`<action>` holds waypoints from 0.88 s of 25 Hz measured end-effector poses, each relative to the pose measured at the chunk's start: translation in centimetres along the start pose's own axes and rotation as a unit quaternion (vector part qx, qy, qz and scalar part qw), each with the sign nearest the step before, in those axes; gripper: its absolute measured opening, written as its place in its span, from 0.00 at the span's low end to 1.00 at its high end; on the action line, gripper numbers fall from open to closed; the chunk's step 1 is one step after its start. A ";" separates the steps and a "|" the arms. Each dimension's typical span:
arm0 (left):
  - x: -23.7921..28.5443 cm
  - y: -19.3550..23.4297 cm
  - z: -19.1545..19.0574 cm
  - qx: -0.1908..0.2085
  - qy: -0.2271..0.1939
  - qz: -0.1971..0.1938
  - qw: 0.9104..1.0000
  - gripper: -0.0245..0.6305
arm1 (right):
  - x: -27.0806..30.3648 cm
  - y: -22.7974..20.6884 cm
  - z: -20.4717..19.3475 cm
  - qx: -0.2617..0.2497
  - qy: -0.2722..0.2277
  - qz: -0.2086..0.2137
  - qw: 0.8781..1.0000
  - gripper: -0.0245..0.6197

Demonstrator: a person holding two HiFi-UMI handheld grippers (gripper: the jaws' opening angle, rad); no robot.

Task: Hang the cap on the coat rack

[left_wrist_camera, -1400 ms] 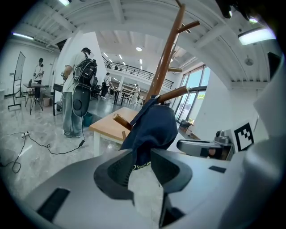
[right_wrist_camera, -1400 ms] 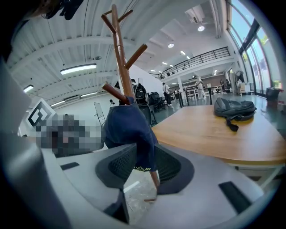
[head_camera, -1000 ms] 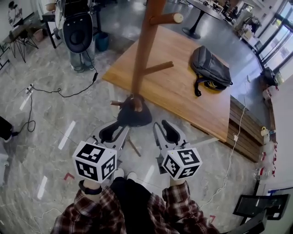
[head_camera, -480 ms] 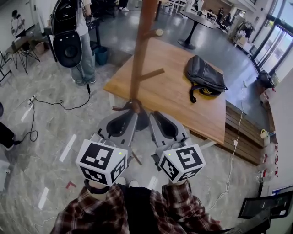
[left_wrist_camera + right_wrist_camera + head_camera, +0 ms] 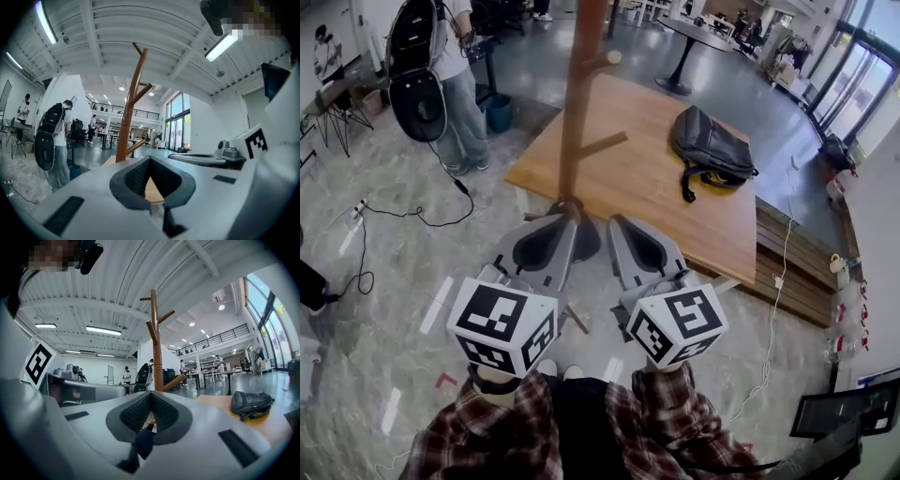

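The wooden coat rack (image 5: 573, 103) stands on the floor just ahead of me, with pegs high and low on its pole. A dark cap (image 5: 585, 240) hangs on a low peg near its base, and only a sliver of it shows between my two grippers. My left gripper (image 5: 565, 223) points at the pole's foot, shut and empty. My right gripper (image 5: 617, 227) is beside it, also shut with nothing in it. The rack (image 5: 127, 122) rises beyond the left gripper (image 5: 149, 159). In the right gripper view the rack (image 5: 155, 343) stands past the right gripper (image 5: 151, 393).
A low wooden platform (image 5: 647, 187) lies behind the rack with a dark backpack (image 5: 710, 145) on it. A person wearing a backpack (image 5: 441, 84) stands at the far left. A black cable (image 5: 412, 211) runs over the marble floor. Round tables stand farther back.
Both grippers have lifted toward the camera and now cover most of the cap. The right gripper's jaws have closed. The view has tilted slightly upward.
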State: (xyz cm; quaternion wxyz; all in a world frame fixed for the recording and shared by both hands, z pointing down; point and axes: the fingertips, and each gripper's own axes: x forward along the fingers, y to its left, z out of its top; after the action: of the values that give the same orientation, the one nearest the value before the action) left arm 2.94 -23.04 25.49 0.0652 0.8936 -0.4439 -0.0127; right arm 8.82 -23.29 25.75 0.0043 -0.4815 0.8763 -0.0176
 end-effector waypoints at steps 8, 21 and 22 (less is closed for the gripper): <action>-0.4 0.1 -0.5 -0.004 0.006 -0.003 1.000 0.05 | 0.0 0.3 -0.6 0.006 0.009 -0.004 1.000 0.06; -0.5 0.8 -1.1 -0.014 0.014 0.002 1.000 0.05 | 0.4 0.3 -1.2 0.012 0.018 -0.005 1.000 0.05; -0.5 0.8 -1.2 -0.014 0.014 0.002 1.000 0.05 | 0.3 0.4 -1.3 0.012 0.019 -0.005 1.000 0.05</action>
State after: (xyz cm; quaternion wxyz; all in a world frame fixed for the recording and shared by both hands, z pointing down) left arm 2.11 -22.93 26.76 0.0837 0.8917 -0.4448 -0.0062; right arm 8.29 -23.32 27.04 -0.0065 -0.4852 0.8736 -0.0373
